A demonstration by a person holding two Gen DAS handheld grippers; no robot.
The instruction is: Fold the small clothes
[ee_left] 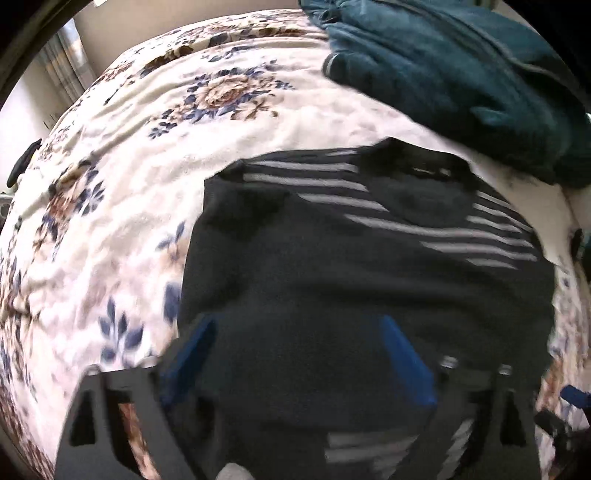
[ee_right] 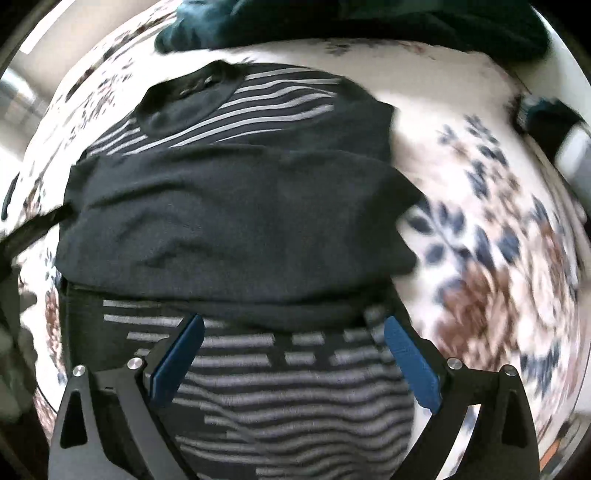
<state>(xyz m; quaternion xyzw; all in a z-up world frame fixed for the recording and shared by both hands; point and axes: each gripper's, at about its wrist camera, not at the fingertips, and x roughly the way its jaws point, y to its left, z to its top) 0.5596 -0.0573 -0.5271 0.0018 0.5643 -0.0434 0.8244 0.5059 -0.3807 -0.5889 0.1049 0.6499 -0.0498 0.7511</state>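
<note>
A black sweater with grey stripes lies on the floral bedspread, partly folded, its sleeves laid across the chest. In the right wrist view the same sweater fills the middle, striped hem nearest me. My left gripper is open above the sweater's lower part, blue pads wide apart, holding nothing. My right gripper is open too, hovering over the striped hem. Both views are motion-blurred.
A dark teal fleece garment lies heaped on the bed beyond the sweater, also at the top of the right wrist view. The floral bedspread spreads out to the right. A dark object sits at the bed's right edge.
</note>
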